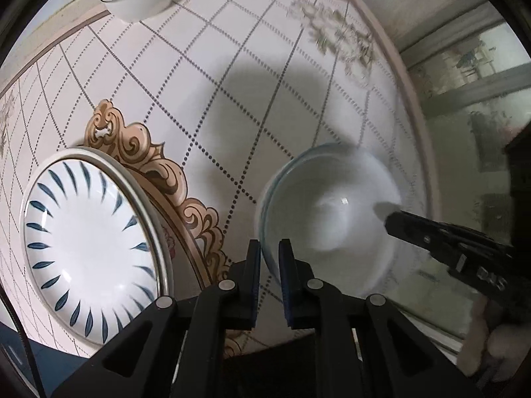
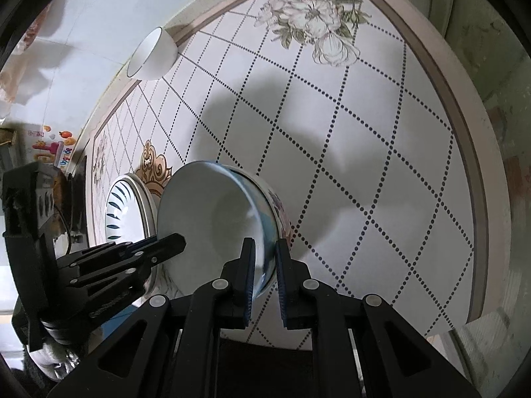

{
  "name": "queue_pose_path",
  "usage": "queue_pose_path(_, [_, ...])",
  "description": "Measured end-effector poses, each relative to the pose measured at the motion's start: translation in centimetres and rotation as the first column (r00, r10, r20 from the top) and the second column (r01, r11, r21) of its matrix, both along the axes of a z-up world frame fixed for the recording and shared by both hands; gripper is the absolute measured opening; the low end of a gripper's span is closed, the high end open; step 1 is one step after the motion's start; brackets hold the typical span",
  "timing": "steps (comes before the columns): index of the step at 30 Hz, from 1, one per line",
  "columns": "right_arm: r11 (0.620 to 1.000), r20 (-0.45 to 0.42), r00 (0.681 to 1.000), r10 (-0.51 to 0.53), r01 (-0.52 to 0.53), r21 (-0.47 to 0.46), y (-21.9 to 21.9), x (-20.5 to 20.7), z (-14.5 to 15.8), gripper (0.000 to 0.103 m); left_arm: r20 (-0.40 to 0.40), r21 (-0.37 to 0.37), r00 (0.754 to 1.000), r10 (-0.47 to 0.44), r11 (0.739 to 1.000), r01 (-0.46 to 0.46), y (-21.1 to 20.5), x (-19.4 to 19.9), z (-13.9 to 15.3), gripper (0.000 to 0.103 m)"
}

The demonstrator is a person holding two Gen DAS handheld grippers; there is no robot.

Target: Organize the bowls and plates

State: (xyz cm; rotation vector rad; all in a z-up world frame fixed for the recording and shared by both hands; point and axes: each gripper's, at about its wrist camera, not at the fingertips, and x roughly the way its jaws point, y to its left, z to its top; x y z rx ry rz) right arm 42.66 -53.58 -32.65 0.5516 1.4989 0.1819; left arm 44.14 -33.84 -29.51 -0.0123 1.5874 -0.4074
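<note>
the flowered bowl (image 2: 215,219) is off the surface (image 2: 365,172), tilted, carried between both grippers. the right gripper (image 2: 265,265) has its jaws narrowed on the bowl's near rim at about 6 o'clock; the left gripper (image 1: 269,265) pinches the rim on the opposite side, jaws just as narrow. in the left view the bowl (image 1: 332,219) is blurred, so it is probably mid-carry. the blue-leaf plate (image 1: 89,235) lies at its 9 o'clock, just beside it, seemingly on another plate. a small white bowl (image 2: 151,56) sits well apart at 11 o'clock near the edge. judging by this, sorting is partway: this bowl is unplaced, the small one untouched.
</note>
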Motion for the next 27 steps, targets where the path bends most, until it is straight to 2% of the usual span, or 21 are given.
queue_pose_path(2, [1.000, -0.002, 1.000, -0.003, 0.003, 0.003, -0.5, 0.5, 0.7, 0.014, 0.030, -0.016, 0.999, 0.010, 1.000, -0.010, 0.5, 0.7, 1.9, 0.010])
queue_pose_path(4, [1.000, 0.009, 1.000, -0.007, 0.007, 0.011, -0.9, 1.4, 1.8, 0.023, 0.063, -0.037, 0.997, 0.043, 0.998, -0.041, 1.2, 2.2, 3.9, 0.021])
queue_pose_path(6, [1.000, 0.030, 0.999, -0.013, 0.013, 0.023, -1.2, 3.2, 3.2, 0.049, 0.089, -0.059, 0.993, 0.078, 0.996, -0.073, 2.1, 3.8, 5.1, 0.030])
queue_pose_path(7, [0.999, 0.047, 0.999, -0.020, 0.018, 0.033, -1.2, 4.1, 3.8, 0.053, 0.110, -0.073, 0.988, 0.104, 0.993, -0.097, 2.8, 5.4, 5.6, 0.030])
queue_pose_path(9, [0.998, 0.088, 0.996, -0.016, 0.011, 0.064, -0.7, 6.8, 4.9, 0.054, 0.133, -0.063, 0.981, 0.143, 0.989, -0.136, 4.0, 7.8, 5.7, 0.030])
queue_pose_path(12, [0.997, 0.142, 0.990, -0.001, -0.011, 0.081, 0.9, 11.5, 5.8, 0.054, 0.128, -0.059, 0.961, 0.246, 0.969, -0.241, 6.9, 12.6, 4.6, 0.030])
queue_pose_path(15, [0.994, 0.181, 0.983, 0.016, -0.035, 0.103, 3.2, 16.7, 5.7, 0.054, 0.118, -0.035, 0.932, 0.343, 0.939, -0.341, 10.1, 17.1, 2.8, 0.030])
queue_pose_path(17, [0.994, 0.206, 0.978, 0.032, -0.054, 0.098, 5.0, 20.1, 5.3, 0.054, 0.100, -0.028, 0.902, 0.420, 0.907, -0.420, 12.3, 20.5, 1.6, 0.030])
queue_pose_path(20, [0.994, 0.213, 0.976, 0.050, -0.070, 0.085, 7.6, 25.2, 4.3, 0.054, 0.074, -0.037, 0.870, 0.488, 0.873, -0.487, 14.2, 23.9, 0.1, 0.030])
queue_pose_path(22, [0.993, 0.211, 0.975, 0.065, -0.084, 0.080, 9.0, 27.9, 3.4, 0.054, 0.066, -0.028, 0.857, 0.511, 0.860, -0.510, 15.0, 25.6, -0.9, 0.030])
queue_pose_path(24, [0.993, 0.209, 0.974, 0.084, -0.100, 0.068, 10.4, 30.2, 2.6, 0.054, 0.050, -0.030, 0.855, 0.517, 0.856, -0.516, 15.3, 27.2, -2.1, 0.030])
queue_pose_path(27, [0.990, 0.172, 0.977, 0.125, -0.134, 0.044, 12.4, 33.2, 0.4, 0.054, 0.009, -0.019, 0.871, 0.492, 0.871, -0.492, 15.2, 29.0, -4.2, 0.030])
